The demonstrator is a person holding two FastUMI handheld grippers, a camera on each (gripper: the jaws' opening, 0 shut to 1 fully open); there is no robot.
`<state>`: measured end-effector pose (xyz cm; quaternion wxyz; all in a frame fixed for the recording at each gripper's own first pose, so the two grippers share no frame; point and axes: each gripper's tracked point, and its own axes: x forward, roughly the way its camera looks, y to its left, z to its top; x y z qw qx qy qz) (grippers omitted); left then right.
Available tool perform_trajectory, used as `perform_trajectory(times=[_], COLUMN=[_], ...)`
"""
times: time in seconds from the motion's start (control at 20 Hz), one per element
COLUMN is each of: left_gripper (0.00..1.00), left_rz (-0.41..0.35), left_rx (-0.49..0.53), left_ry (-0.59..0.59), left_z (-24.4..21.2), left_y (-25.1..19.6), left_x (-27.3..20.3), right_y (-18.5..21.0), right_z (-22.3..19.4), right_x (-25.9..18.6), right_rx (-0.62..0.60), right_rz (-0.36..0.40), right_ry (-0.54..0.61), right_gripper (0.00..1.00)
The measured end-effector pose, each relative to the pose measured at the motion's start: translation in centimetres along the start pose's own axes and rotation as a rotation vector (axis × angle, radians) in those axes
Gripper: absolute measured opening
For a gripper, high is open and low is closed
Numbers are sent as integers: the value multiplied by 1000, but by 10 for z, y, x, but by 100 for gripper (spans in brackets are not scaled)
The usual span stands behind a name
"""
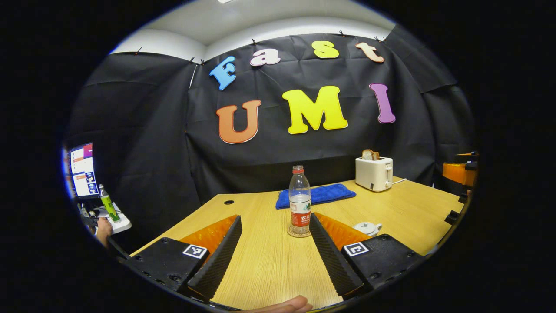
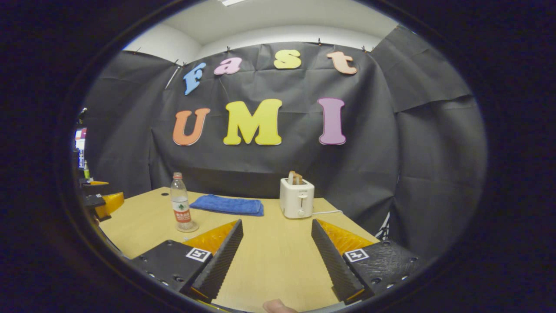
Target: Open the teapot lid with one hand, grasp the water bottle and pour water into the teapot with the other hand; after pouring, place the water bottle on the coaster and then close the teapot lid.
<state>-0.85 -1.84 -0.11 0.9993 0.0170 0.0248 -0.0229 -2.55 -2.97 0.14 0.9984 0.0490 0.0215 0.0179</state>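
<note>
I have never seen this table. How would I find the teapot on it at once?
Start at the wooden table and find the clear water bottle standing on a round coaster in front of the blue towel. Just right of that bottle, in the left gripper view, sits the teapot. It is the small, low, white piece with a lid, far shorter than the white toaster behind it.

A white toaster [image 2: 297, 198] with bread [image 2: 295, 177] in its slot stands at 12 o'clock on the wooden surface [image 2: 269, 256]. A folded blue towel [image 2: 227, 204] lies at its 9 o'clock. A monitor [image 1: 82, 170] glows at far 9 o'clock.
</note>
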Motion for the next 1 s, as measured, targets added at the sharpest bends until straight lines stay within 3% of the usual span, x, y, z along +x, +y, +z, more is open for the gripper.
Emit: perform_trajectory(times=[0.2,0.35,0.8,0.85,0.9,1.0], left_gripper=[98,98,98,93,98,98], left_rz=[26,47,20,22,20,15], left_rx=[-69,-67,-36,-34,-33,-37], left_ry=[-19,-30,-33,-37,-38,-39], left_z=[7,9,9,10,10,10], left_y=[10,19,13,13,13,11], left_x=[-3,-3,-3,-3,-3,-4], right_y=[-8,-1,-6,-6,-8,-11], right_z=[6,2,-6,-6,-6,-7], right_x=[-9,-7,-2,-2,-2,1], right_rx=[0,20,-21,-22,-22,-10], right_rz=[-10,25,-7,-8,-12,-25], right_ry=[-16,0,25,25,26,31], right_gripper=[95,97,97,97,97,97])
